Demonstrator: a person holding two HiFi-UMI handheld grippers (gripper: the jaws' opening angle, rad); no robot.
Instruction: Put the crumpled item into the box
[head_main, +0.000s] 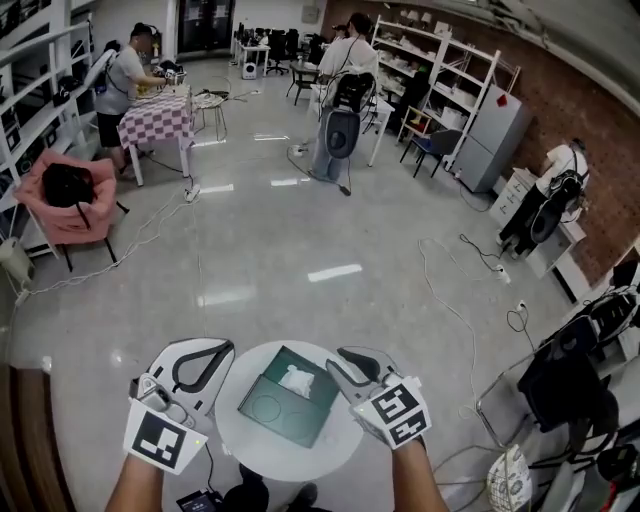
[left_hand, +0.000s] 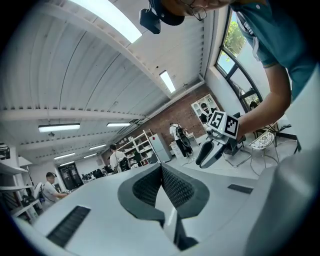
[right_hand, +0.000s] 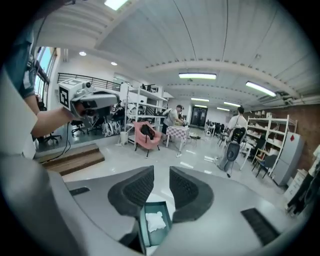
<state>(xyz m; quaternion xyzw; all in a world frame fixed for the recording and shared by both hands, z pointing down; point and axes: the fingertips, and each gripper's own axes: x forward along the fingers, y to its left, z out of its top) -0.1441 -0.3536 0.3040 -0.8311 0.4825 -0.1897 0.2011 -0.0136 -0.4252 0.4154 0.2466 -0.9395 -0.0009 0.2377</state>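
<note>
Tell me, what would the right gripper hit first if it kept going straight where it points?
Probably only the shiny floor, short of the pink armchair; the right gripper's line passes above the box, though depth is unclear.

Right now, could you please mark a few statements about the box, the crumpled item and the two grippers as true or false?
1. The crumpled white item lies inside the box. True.
2. The box stands on the floor. False: it sits on the round white table.
3. The fingers of the left gripper are together with nothing between them. True.
4. The right gripper is clamped on the crumpled item. False: its fingers stand slightly apart and empty, and the item is seen well below them, in the box.
</note>
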